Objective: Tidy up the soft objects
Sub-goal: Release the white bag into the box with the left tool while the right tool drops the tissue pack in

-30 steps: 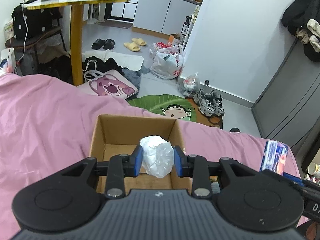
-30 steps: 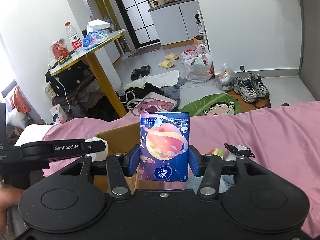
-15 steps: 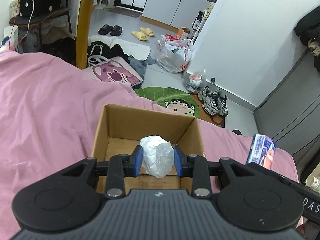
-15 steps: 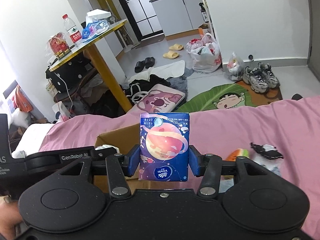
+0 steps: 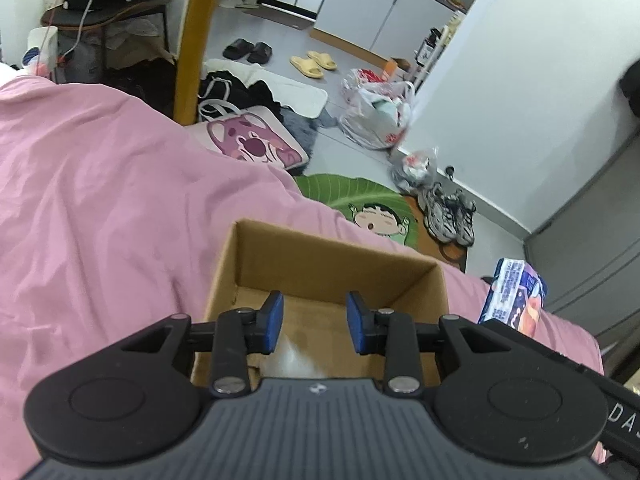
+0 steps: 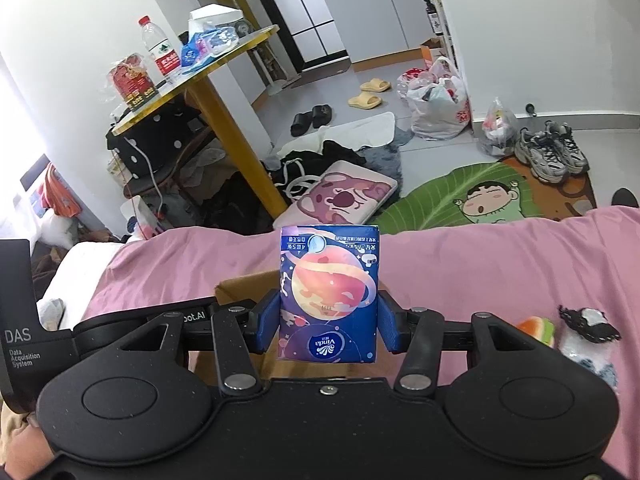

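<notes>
Two handheld grippers are working over a pink bedspread [image 5: 100,208], where an open cardboard box [image 5: 332,264] is sitting at lower centre of the left wrist view. Left gripper [image 5: 315,322] is hanging over the box with its blue pads parted and nothing between them; a blurred white bundle [image 5: 294,362] is showing just below them inside the box (whether it is resting on the floor of the box cannot be told). Right gripper [image 6: 328,322] is clenching a blue tissue pack [image 6: 330,292] printed with an orange planet, holding it upright at centre frame just above the box's near edge. At lower right of the right wrist view, an orange-and-green soft item [image 6: 536,328] and a black-and-white one [image 6: 588,330] are lying side by side on the bedspread.
</notes>
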